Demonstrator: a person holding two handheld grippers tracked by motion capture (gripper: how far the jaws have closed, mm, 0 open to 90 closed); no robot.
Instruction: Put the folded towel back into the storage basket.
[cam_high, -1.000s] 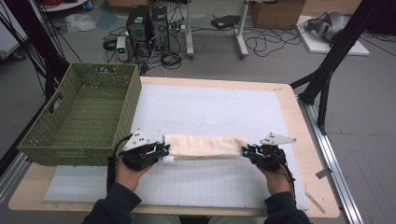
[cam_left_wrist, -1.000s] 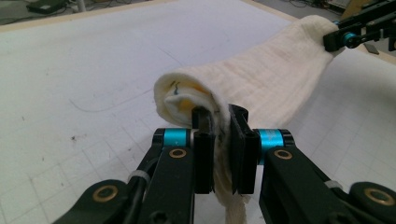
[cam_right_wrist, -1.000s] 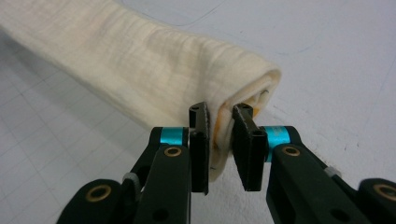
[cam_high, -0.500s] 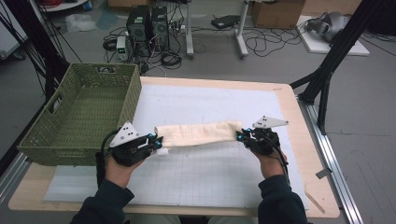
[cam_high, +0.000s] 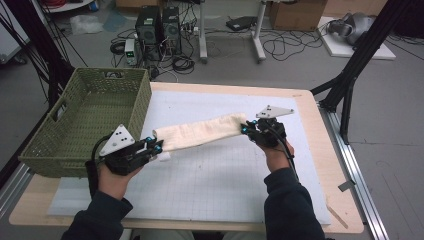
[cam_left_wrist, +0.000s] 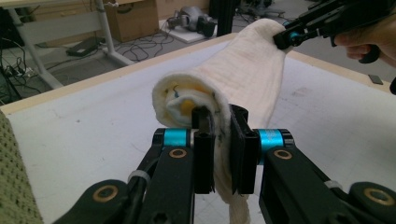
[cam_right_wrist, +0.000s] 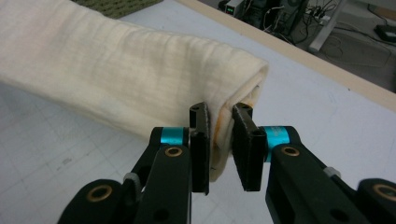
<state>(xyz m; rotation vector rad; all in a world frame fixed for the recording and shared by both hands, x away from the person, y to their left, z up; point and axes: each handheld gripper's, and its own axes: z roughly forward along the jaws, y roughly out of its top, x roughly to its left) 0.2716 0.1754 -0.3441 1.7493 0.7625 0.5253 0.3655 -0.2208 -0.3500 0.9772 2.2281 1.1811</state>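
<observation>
A cream folded cloth (cam_high: 200, 131) hangs stretched between my two grippers above the white mat (cam_high: 210, 175). My left gripper (cam_high: 156, 146) is shut on its left end, next to the basket. My right gripper (cam_high: 246, 128) is shut on its right end, farther back and higher. In the left gripper view the cloth (cam_left_wrist: 233, 84) bulges over the jaws, a loose tail drooping below them, and the right gripper (cam_left_wrist: 286, 38) pinches the far end. In the right gripper view the cloth (cam_right_wrist: 116, 70) runs off to the upper left, its folded edge pinched between the jaws.
A green woven basket (cam_high: 90, 117) stands at the table's left side, beside my left hand. The wooden table edge (cam_high: 320, 150) runs along the right, with a black stand leg (cam_high: 350, 80) beyond it. Computers and cables lie on the floor behind.
Both grippers have lifted the cloth off the mat and carried it to the left. The right end rose and moved back; the left gripper came toward the basket's near corner.
</observation>
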